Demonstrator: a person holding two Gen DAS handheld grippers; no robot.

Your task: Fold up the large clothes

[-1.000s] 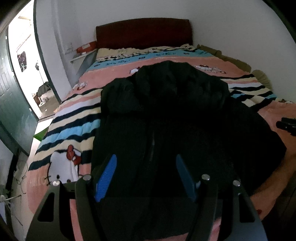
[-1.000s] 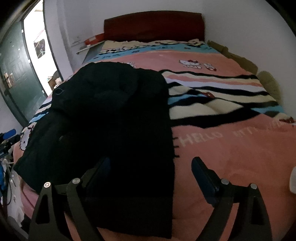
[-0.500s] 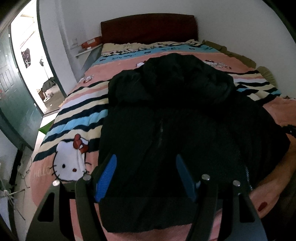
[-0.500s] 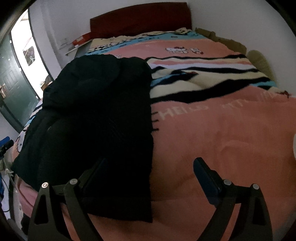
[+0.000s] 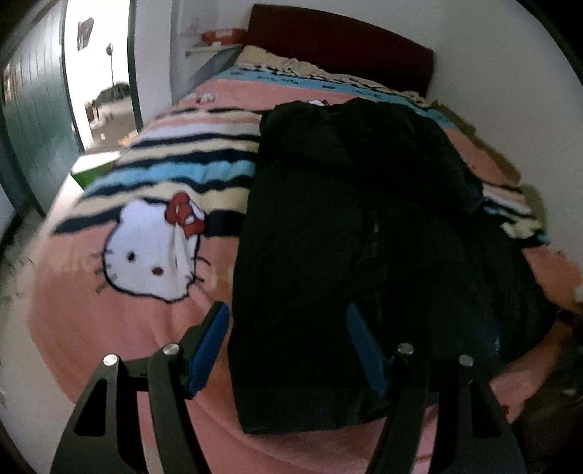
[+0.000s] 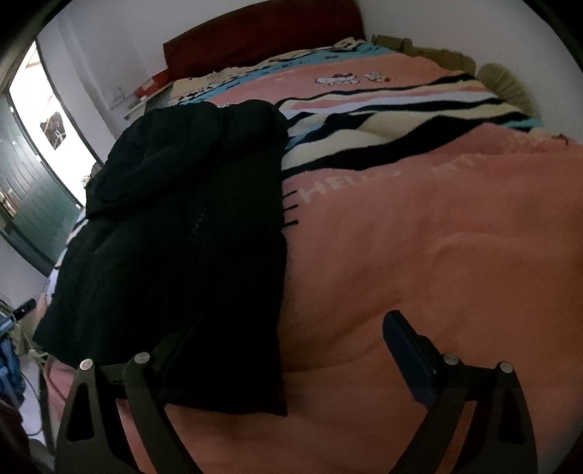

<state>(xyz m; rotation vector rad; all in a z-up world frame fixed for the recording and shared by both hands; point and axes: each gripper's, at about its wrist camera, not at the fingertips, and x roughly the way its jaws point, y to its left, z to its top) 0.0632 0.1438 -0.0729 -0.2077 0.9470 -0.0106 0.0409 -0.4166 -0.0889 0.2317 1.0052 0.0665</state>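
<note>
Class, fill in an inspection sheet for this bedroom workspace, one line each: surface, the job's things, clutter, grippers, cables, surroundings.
Surface: bed covered by a pink striped cartoon-cat blanket.
Job's things: one black jacket lying on the blanket, hood end toward the dark red headboard, hem toward the cameras; its side edges look straight, as if the sleeves are tucked in.
Clutter: red box on a ledge beside the headboard.
Grippers: left gripper open above the jacket's hem; right gripper open over the jacket's corner; neither holds cloth.
Cables: nothing seen clearly.
Surroundings: white walls; green door open onto a bright doorway.
</note>
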